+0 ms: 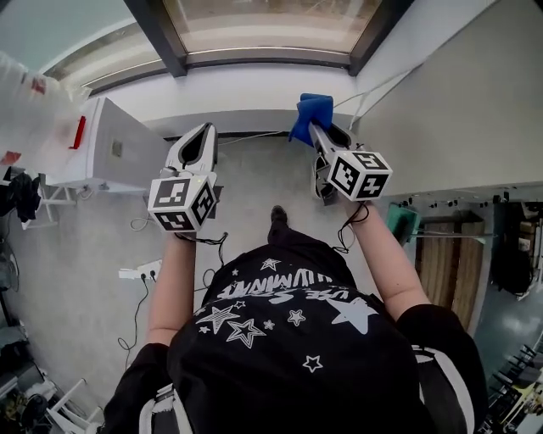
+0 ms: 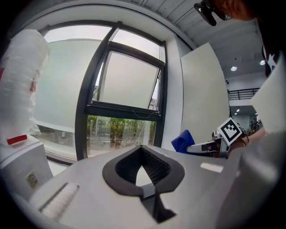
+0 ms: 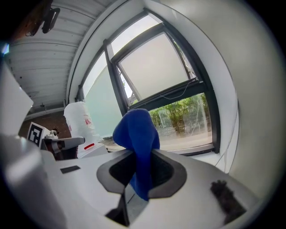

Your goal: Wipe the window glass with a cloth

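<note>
The person (image 1: 288,339), in a black shirt printed with white stars, stands facing the window (image 1: 271,21) with a gripper in each hand, both raised towards it.

The right gripper (image 1: 316,129) has its jaws closed on a cloth (image 1: 312,110). The cloth is a deep, plain blue and looks soft and thick. In the right gripper view it is pinched in the middle (image 3: 136,134), so one rounded bunch stands above the jaw tips and a narrower tail hangs down between the black pads. From the left gripper view the cloth (image 2: 182,141) shows against the white wall just beside the dark window frame (image 2: 163,98), apart from the glass.

The left gripper (image 1: 204,131) is held beside the right one at about the same height. Its jaws (image 2: 142,148) are closed tip to tip with nothing between them.

The window has dark frames, and one upper pane (image 2: 129,80) is tilted open. Green trees show through the lower pane (image 3: 187,116). A white sill (image 1: 246,93) runs below it, and a white cabinet (image 1: 110,148) with a red handle stands to the left on the grey floor (image 1: 85,254).
</note>
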{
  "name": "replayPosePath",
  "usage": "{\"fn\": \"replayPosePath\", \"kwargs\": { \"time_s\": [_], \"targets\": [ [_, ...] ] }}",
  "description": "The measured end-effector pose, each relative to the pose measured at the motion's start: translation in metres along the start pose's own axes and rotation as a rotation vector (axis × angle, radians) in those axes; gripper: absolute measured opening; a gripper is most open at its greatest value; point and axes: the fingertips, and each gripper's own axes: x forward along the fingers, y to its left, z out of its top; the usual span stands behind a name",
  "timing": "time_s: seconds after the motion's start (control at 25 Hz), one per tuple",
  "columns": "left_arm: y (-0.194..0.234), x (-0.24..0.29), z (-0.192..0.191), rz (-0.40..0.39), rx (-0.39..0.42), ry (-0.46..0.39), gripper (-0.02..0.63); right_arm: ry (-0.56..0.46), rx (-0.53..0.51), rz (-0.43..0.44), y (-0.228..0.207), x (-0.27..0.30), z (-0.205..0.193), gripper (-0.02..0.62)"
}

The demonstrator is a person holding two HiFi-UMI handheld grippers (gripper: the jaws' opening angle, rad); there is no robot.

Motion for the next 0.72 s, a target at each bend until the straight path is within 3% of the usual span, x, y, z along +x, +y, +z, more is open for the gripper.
{"fn": "replayPosePath", "kwargs": {
  "time_s": [0.36, 0.72],
  "targets": [
    [-0.012, 0.070, 0.018, 0.008, 0.022, -0.002, 0.009, -0.014, 0.015, 0.024, -0.055, 0.033, 0.024, 0.074],
    [-0.014, 0.085, 0.028, 0.022, 0.016, -0.016, 0.008, -0.013, 0.032, 0.052, -0.071, 0.057, 0.039, 0.074]
  ]
}}
